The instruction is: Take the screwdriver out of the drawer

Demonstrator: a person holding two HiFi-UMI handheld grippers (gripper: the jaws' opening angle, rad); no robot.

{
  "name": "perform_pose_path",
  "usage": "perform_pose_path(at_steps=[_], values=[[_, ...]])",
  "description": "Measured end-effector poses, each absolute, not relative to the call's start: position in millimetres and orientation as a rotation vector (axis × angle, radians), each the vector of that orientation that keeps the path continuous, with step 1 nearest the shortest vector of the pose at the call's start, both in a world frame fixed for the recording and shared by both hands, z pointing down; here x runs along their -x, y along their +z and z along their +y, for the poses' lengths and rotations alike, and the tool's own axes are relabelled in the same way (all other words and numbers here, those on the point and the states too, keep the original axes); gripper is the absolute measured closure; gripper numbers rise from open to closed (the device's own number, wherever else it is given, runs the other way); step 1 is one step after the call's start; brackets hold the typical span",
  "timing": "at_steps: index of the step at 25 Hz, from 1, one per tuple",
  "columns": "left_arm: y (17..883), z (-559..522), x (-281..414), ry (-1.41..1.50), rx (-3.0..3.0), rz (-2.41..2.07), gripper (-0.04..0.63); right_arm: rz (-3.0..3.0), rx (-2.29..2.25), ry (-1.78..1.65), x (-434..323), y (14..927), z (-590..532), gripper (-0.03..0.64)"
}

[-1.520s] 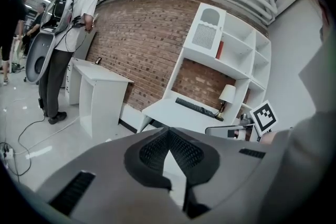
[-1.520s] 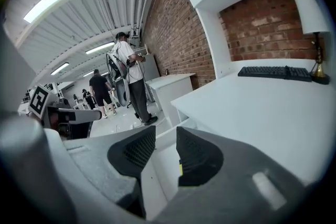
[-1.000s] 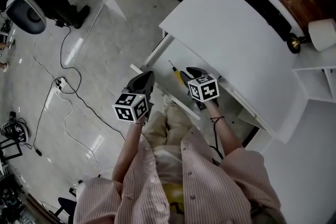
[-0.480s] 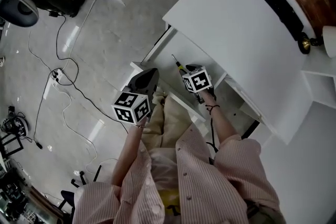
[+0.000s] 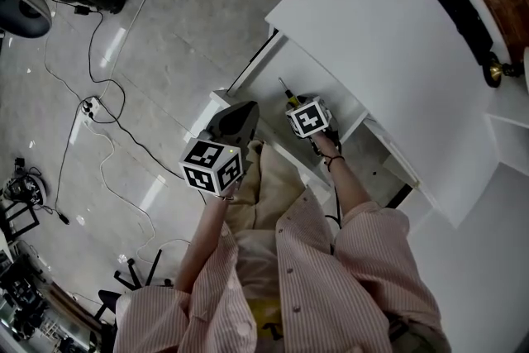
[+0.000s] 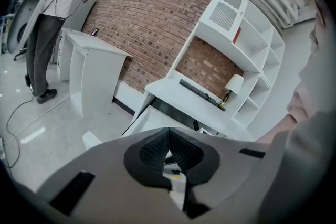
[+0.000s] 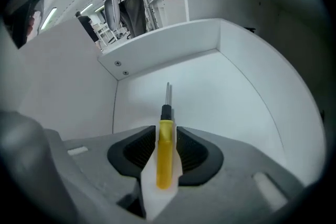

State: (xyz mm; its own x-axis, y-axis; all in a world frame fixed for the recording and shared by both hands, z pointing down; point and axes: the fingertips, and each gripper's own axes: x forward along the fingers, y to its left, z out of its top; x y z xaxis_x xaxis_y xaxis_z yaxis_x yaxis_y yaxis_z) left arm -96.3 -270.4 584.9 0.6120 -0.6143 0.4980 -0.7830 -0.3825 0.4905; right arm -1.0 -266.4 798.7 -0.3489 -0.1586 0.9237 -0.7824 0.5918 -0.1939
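Right gripper: clamping yellow screwdriver, tip pointing to 12 o'clock inside drawer.
Left gripper: jaws pressing together, empty, hovering at 9 o'clock.

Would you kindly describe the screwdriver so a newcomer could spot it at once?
Under the white desk an open drawer sticks out. There the right tool is shut on the screwdriver: a yellow handle, black collar and thin metal shaft, the only coloured thing in it.
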Motion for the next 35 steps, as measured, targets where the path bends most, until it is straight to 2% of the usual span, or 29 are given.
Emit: perform_pose_path(at_steps=[7,16,35], values=[[587,-273,101,0.313,-2.11,-1.101,0.597,-1.793,-0.755,0.643,4,800,-269,0.531],[586,-273,103,0.33,-2.112,-1.099,0.597,-1.794,-0.744,0.677,5,792,-269,0.535],[548,-264,101,0.319,-2.2,-1.108,0.597,-2.046,-0.866,0.652,2,689,-269,0.537]])
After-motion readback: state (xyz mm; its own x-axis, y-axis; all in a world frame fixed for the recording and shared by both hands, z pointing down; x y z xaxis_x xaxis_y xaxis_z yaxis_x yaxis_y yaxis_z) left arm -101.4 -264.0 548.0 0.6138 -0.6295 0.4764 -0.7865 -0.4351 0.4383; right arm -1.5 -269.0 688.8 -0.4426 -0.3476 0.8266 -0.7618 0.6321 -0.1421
